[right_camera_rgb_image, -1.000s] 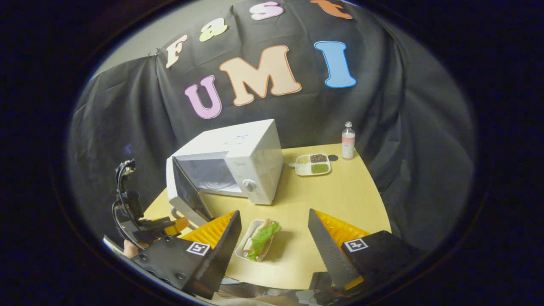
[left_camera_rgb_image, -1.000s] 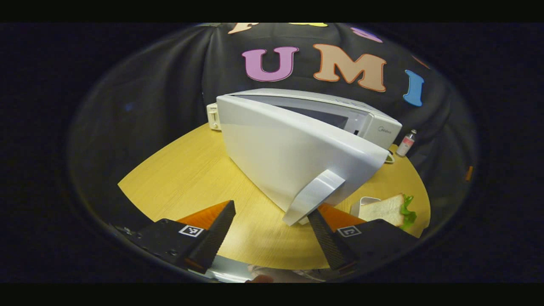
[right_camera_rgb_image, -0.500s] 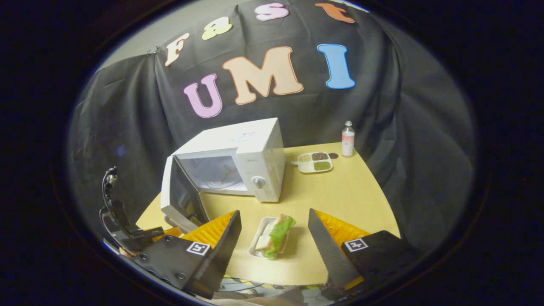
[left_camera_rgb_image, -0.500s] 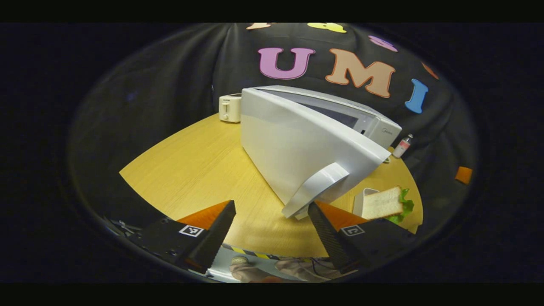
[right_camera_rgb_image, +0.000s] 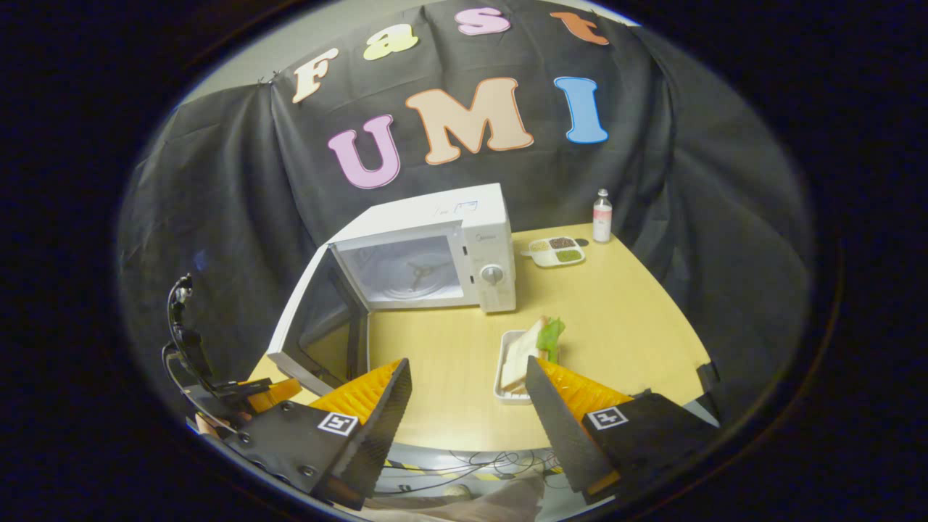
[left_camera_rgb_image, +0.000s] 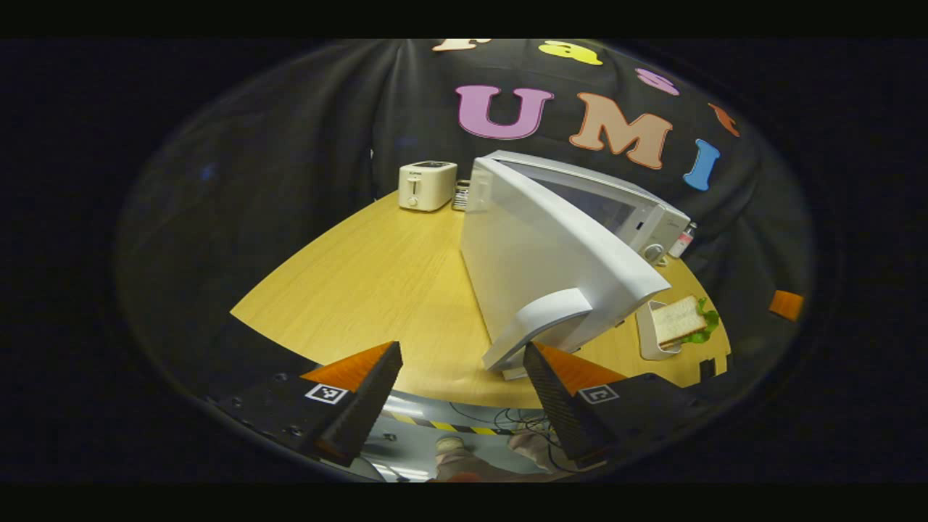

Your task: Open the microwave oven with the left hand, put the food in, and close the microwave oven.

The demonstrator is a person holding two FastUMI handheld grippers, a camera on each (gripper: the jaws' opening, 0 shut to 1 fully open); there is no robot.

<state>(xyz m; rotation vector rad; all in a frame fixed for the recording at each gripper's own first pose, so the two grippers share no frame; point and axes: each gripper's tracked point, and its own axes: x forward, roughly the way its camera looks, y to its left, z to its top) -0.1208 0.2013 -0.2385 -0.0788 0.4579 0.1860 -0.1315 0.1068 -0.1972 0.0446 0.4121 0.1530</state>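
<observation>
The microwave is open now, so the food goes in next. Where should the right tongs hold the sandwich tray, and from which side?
Probably the near short rim of the white tray, coming from the table's front edge. The tray lies lengthwise away from the right tongs, which are open, and the sandwich leaves that rim bare.

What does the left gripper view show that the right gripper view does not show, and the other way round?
Left gripper view alone: a white toaster at the far edge of the table, and the outer face and handle of the open microwave door.

Right gripper view alone: the inside of the microwave with its turntable, and a divided tray of grains.

Both: the table, the microwave, the sandwich in its white dish, the small bottle, and each view's own open gripper, left and right.
</observation>
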